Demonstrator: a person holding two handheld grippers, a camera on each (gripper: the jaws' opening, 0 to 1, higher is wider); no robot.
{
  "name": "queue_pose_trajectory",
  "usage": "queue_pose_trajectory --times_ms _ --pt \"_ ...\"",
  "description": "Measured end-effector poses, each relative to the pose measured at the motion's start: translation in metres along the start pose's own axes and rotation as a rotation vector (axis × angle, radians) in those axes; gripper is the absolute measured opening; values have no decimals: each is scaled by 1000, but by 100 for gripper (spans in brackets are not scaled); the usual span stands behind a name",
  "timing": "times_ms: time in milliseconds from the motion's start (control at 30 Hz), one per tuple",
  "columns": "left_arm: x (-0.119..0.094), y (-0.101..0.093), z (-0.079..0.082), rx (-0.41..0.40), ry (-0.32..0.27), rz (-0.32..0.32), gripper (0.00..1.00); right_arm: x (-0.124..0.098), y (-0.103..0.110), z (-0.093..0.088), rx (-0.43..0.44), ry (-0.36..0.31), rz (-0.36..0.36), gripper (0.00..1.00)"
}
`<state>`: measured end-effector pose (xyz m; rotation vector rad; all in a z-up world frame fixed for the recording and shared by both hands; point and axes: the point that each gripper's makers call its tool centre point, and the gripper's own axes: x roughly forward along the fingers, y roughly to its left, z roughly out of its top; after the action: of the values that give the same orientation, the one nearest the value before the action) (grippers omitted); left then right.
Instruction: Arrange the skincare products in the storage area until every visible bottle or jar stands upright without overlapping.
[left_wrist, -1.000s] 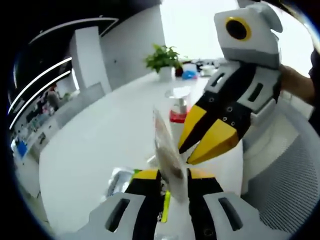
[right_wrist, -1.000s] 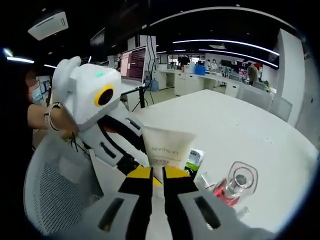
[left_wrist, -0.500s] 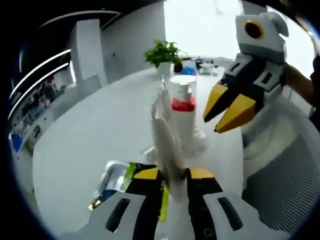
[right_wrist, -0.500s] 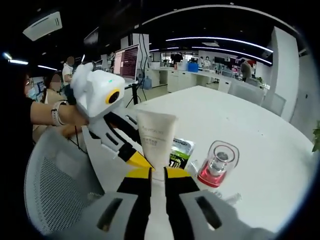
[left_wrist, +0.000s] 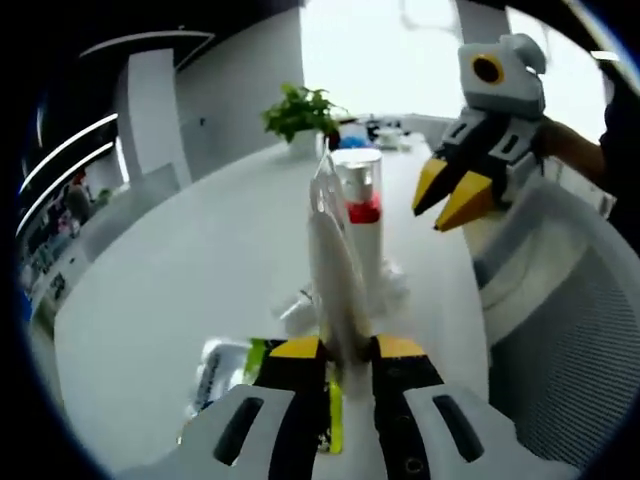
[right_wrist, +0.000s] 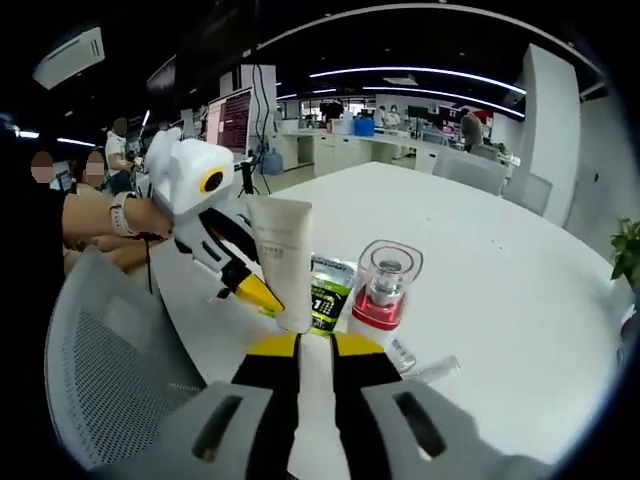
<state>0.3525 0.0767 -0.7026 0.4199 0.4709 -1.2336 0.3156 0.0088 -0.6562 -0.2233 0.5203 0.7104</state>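
A white squeeze tube (left_wrist: 333, 262) stands upright on the white table (left_wrist: 180, 270), seen edge-on, with my left gripper (left_wrist: 335, 348) shut on its lower end. The right gripper view shows the tube (right_wrist: 279, 255) face-on, the left gripper (right_wrist: 262, 298) pinching it from the left. Just behind the tube stands a bottle (left_wrist: 360, 215) with a red band and a clear cap, upright (right_wrist: 385, 290). A green sachet (left_wrist: 228, 378) lies flat by the tube's foot (right_wrist: 326, 292). My right gripper (left_wrist: 430, 220) hovers apart, up and right, jaws together with nothing in them (right_wrist: 317, 342).
A grey mesh chair (right_wrist: 105, 370) sits at the near table edge (left_wrist: 570, 330). A small clear vial (right_wrist: 432, 371) lies by the bottle. A potted plant (left_wrist: 298, 112) stands far across the table. A hand (right_wrist: 108, 222) holds the left gripper; people are behind.
My right gripper has drawn back from the tube and now sits well away from it. The left gripper keeps its hold on the tube, standing beside the bottle.
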Motion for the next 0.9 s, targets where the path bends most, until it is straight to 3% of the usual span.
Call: queue_pose_trajectory --times_ms 200,333,667,900 --pt "8 -5 6 56 -13 -76 13 -4 -8 -2 12 -2 -30 17" --pt "14 -7 11 90 -18 -115 13 -6 -14 -3 12 -3 -54 25" --pt "24 -8 18 110 -35 -155 13 -10 -22 -3 33 -8 -88 39" --pt "28 -8 21 136 -49 -175 14 -13 -27 -3 50 -7 -108 55"
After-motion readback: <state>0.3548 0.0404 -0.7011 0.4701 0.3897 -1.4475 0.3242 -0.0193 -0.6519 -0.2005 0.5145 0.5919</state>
